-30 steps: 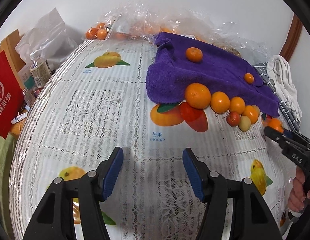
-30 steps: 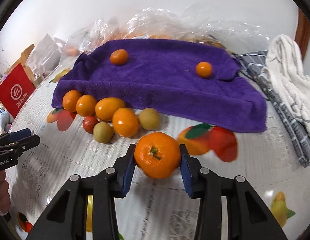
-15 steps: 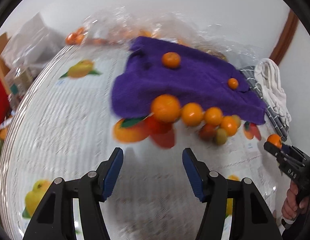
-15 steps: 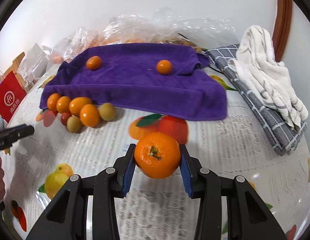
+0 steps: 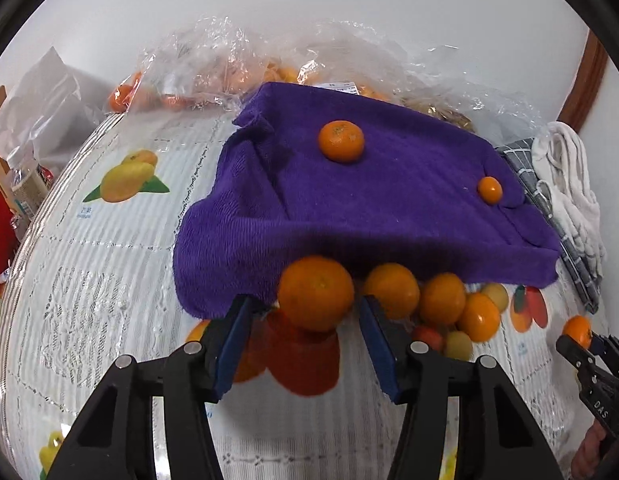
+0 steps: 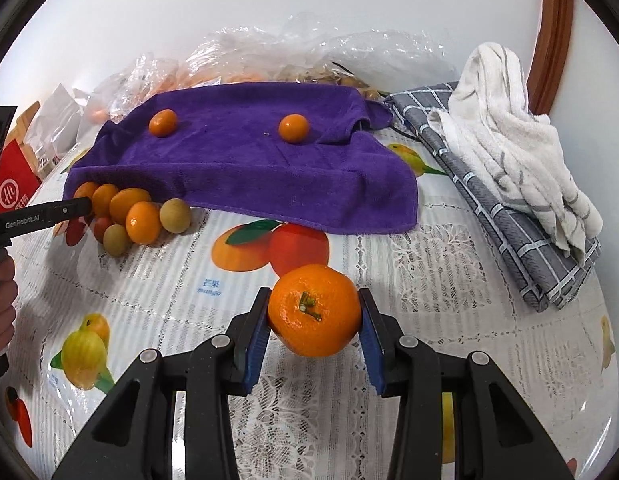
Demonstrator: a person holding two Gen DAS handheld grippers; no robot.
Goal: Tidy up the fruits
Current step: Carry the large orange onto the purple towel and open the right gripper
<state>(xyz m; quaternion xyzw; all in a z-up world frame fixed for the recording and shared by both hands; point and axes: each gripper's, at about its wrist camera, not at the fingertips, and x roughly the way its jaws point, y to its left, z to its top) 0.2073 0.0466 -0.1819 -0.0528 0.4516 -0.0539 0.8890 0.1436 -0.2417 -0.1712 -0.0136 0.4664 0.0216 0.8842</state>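
My right gripper (image 6: pixel 313 320) is shut on a large orange (image 6: pixel 313 310) and holds it above the tablecloth in front of the purple towel (image 6: pixel 245 164). My left gripper (image 5: pixel 305 316) is open, its jaws on either side of the biggest orange (image 5: pixel 315 296) in the fruit cluster (image 5: pixel 441 304) at the towel's front edge, with gaps on both sides. A mandarin (image 5: pixel 341 140) and a small kumquat (image 5: pixel 489 189) lie on the purple towel (image 5: pixel 369 204). The cluster also shows in the right wrist view (image 6: pixel 137 216).
Clear plastic bags (image 5: pixel 213 64) with more fruit lie behind the towel. A grey checked cloth (image 6: pixel 497 204) with a white towel (image 6: pixel 509 140) on it is at the right. A red bag (image 6: pixel 11 192) and a bottle (image 5: pixel 27 188) stand at the left. The tablecloth (image 6: pixel 429 264) has printed fruit.
My left gripper has moved forward and right up to the fruit cluster, its open jaws now around the biggest orange. My right gripper has carried its orange rightward, away from the cluster.
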